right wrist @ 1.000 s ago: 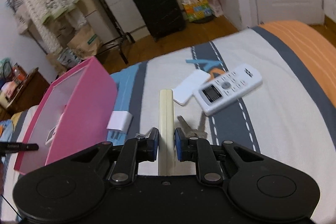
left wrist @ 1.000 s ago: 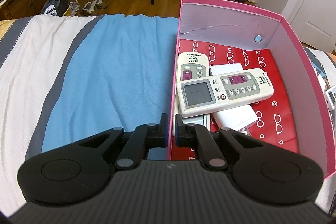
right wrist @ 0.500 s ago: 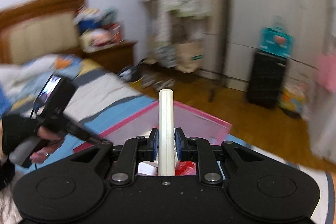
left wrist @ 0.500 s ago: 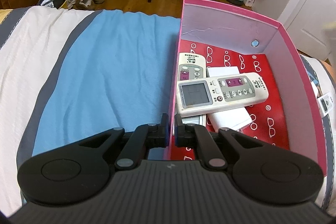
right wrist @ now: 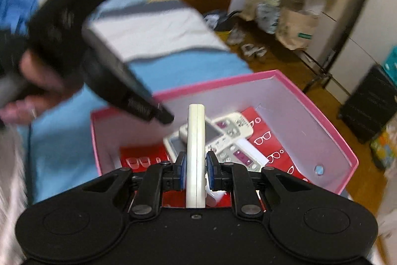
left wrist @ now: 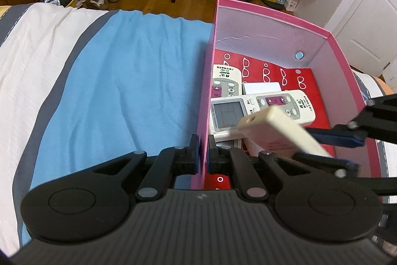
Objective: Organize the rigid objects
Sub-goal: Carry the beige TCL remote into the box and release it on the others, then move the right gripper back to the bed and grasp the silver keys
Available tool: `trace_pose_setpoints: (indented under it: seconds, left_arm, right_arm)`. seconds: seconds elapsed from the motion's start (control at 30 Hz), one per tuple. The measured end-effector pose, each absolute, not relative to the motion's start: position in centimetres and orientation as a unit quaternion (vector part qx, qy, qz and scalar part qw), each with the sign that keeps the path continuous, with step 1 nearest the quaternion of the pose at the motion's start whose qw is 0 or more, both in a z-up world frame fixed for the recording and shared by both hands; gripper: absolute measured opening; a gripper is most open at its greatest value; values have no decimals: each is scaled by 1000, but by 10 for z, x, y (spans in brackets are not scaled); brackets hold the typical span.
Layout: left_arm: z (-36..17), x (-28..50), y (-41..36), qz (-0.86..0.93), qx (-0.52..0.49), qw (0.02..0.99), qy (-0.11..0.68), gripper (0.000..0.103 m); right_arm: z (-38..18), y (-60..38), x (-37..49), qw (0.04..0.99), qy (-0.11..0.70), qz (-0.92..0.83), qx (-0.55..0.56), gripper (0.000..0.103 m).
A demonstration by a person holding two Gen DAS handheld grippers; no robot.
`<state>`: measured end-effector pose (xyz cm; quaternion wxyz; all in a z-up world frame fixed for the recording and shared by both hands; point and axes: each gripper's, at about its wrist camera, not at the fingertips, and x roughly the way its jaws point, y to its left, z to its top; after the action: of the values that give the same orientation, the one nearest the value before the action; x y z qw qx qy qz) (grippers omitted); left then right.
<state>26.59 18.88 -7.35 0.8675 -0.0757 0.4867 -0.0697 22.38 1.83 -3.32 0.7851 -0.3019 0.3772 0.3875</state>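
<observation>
Slim cream remote over the pink box
Right gripper clamps its hard edges at frame centre; left gripper pinches the thin cardboard wall.

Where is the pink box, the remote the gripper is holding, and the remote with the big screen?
pink box (left wrist: pixel 273 16): left wrist view, on its far rim.
held remote (right wrist: pixel 196 140): right wrist view, on its narrow side edge.
screen remote (left wrist: pixel 263 108): left wrist view, on its button face.
</observation>
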Motion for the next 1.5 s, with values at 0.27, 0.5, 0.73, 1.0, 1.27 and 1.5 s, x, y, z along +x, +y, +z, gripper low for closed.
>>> trace_pose_setpoints:
  seconds: [0.27, 0.5, 0.73, 1.0, 1.27, 1.5]
  left_arm:
    - [-75, 266, 192, -74, -83, 866, 488, 6]
    - [-75, 267, 194, -76, -87, 866, 487, 6]
    - [-76, 268, 194, -76, -88, 865, 488, 6]
    - [-76, 269, 194, -75, -88, 865, 488, 6]
    - [-74, 268, 191, -70, -82, 866, 489, 5]
    - [-68, 265, 180, -113, -9, 865, 489, 10]
  right_arm:
    - [-28, 30, 219, 750, 337, 377, -426, 19]
    - [-45, 40, 192, 703, 258, 383, -541, 19]
    - [-37, 26, 203, 717, 323, 400, -471, 30]
    - [-2, -13, 209, 783, 363, 382, -331, 61]
    - [51, -82, 189, 855, 346, 330, -199, 65]
    - [66, -150, 176, 892, 342, 287, -71, 65]
